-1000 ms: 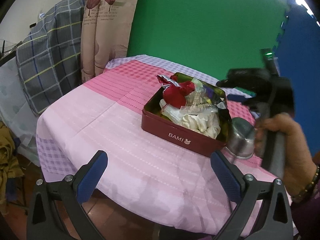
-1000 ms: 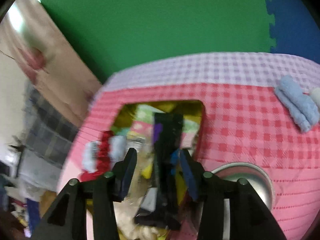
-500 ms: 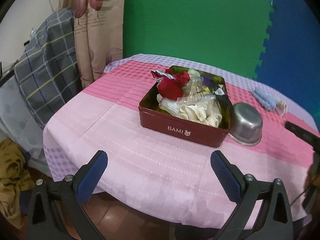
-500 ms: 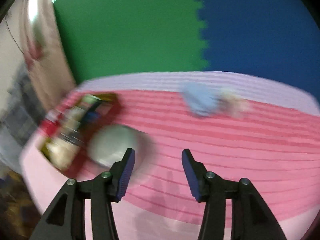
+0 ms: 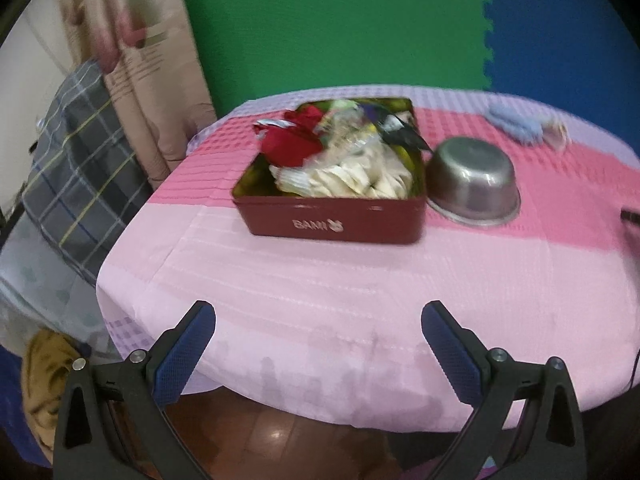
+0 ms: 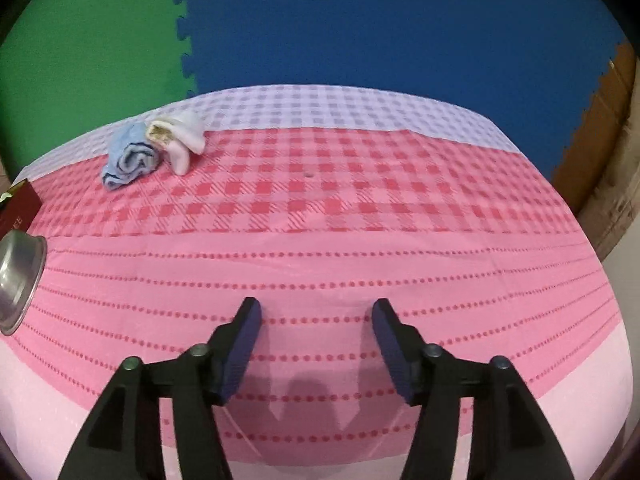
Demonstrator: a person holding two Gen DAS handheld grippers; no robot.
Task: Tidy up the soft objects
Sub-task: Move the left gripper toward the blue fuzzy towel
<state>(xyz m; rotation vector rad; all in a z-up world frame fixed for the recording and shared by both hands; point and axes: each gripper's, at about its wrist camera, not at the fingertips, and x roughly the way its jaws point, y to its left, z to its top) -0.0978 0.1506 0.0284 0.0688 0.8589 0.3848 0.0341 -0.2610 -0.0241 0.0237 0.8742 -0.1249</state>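
I am holding the left claw [image 5: 318, 354] wide open and empty over the table [image 5: 320, 280] edge, the tin [image 5: 332, 224] at twelve o'clock, stuffed with cloths. My right claw [image 6: 316, 344] has just been opening, nothing between its jaws. The blue towel [image 6: 130, 158] and white sock [image 6: 182, 136] are lying touching at eleven o'clock: light, limp, so I am planning to pinch a thick fold.

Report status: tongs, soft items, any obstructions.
Left tongs open, empty. Right tongs open, empty, jaws just widening. Rolled light-blue cloth and white sock lie touching, far left on pink checked tablecloth. Path clear.
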